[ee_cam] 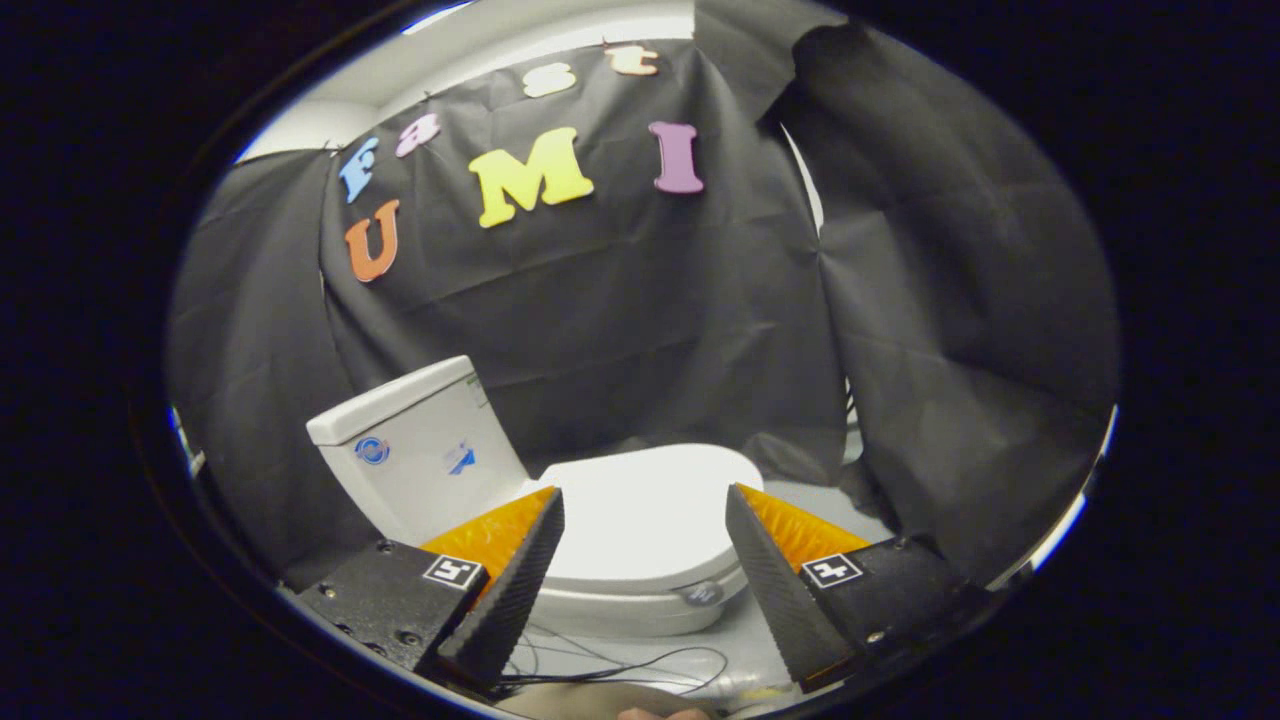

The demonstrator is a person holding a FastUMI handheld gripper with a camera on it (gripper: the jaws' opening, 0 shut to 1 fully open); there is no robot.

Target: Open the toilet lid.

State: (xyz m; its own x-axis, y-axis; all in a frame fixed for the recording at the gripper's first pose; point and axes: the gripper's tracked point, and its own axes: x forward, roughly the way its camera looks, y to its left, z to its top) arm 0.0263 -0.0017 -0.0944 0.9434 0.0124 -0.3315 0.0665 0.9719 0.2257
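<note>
White toilet lid (pixel 650 505) lies closed — just beyond the spread claw (pixel 645 520).

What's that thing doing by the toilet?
A person is holding a gripper and pointing it at a white toilet. Its two fingers are spread wide open and hold nothing. The lid is down flat, showing between and just beyond the fingers, and they are not touching it. The tank sits behind the lid. Thin black wires lie on the floor below the bowl.
</note>
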